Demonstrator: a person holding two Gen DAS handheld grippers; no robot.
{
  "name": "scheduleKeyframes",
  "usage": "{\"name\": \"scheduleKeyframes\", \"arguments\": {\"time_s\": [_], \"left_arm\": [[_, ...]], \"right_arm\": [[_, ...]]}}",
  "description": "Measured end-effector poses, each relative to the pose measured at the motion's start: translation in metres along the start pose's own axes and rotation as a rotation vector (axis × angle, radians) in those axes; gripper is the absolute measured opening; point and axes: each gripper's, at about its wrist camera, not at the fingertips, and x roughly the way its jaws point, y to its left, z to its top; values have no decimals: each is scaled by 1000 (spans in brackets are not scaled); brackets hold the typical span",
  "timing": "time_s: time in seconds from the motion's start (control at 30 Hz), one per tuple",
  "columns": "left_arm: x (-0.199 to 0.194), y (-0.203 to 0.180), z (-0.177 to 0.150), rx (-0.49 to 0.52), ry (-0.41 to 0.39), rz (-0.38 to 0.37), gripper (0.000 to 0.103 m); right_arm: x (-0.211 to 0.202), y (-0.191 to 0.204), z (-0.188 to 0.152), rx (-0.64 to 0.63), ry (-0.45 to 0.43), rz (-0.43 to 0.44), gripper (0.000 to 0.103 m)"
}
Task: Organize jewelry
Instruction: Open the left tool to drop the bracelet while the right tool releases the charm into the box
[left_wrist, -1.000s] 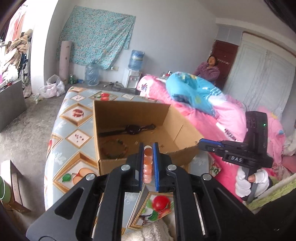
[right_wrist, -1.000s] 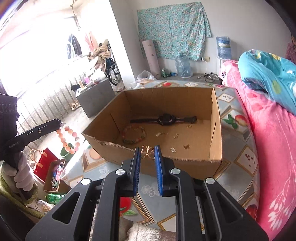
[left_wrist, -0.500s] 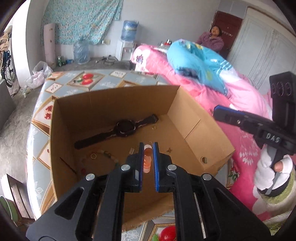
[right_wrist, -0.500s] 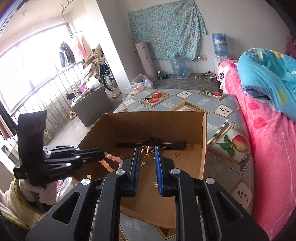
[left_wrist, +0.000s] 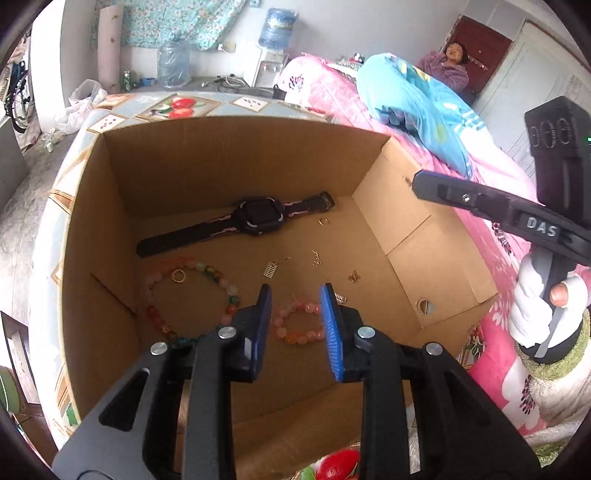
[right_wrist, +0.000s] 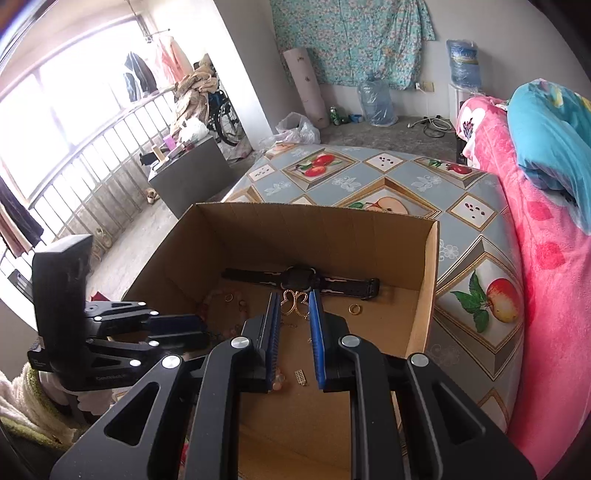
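Inside the cardboard box (left_wrist: 221, 155), the left claw (left_wrist: 295, 325) hangs with its jaws spread, having just been opening; nothing is between the pads, and the small pink bead bracelet (left_wrist: 299, 323) lies loose on the box floor right under the gap. At ten o'clock from that claw lies a bigger bracelet of mixed beads (left_wrist: 184, 295) with a gold ring (left_wrist: 178, 275) inside its loop. At twelve o'clock, against the far wall, a black watch (left_wrist: 258, 218) lies flat, with another small ring (left_wrist: 324, 221) at its one-o'clock end. Tiny gold charms (left_wrist: 273, 266) are scattered between the watch and the claw.

The right claw (right_wrist: 294, 306) hovers over the box from the three o'clock side, its jaws pinching a gold butterfly pendant (right_wrist: 295, 301) at the tips.

The task looks well along: watch, two bracelets, rings and charms are already gathered in the box, and the pink bracelet counts as delivered. What remains visible is the pendant, not yet dropped in. Whether more jewelry waits outside the box on the fruit-patterned tablecloth (right_wrist: 369, 177) cannot be told; none shows there.
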Motion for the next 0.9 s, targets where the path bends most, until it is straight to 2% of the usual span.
{"name": "scheduleKeyframes", "arguments": {"time_s": [0.07, 0.2, 0.3, 0.4, 0.57, 0.67, 0.73, 0.8, 0.9], "left_arm": [[-19, 5, -4, -16, -59, 12, 34], [-55, 16, -13, -43, -181, 57, 36], [-78, 26, -21, -55, -253, 122, 40], [-95, 39, -26, -92, -292, 151, 46], [-106, 64, -35, -165, -301, 174, 47], [-109, 73, -40, -198, -296, 176, 49], [-110, 78, -43, -218, -292, 183, 55], [-109, 83, -47, -245, -286, 184, 59], [-102, 92, -53, -296, -248, 160, 65]], "right_arm": [[13, -2, 4, -25, 58, -24, 16], [37, -1, 7, -100, 156, -124, 16], [41, 7, 8, -180, 171, -216, 18], [36, 10, 10, -186, 156, -233, 21], [17, 7, 12, -147, 106, -245, 21], [-7, 6, 13, -114, 41, -240, 21], [-27, 3, 12, -77, -11, -241, 27], [-45, -4, 7, -20, -57, -236, 38], [-60, -22, -7, 102, -84, -194, 44]]}}
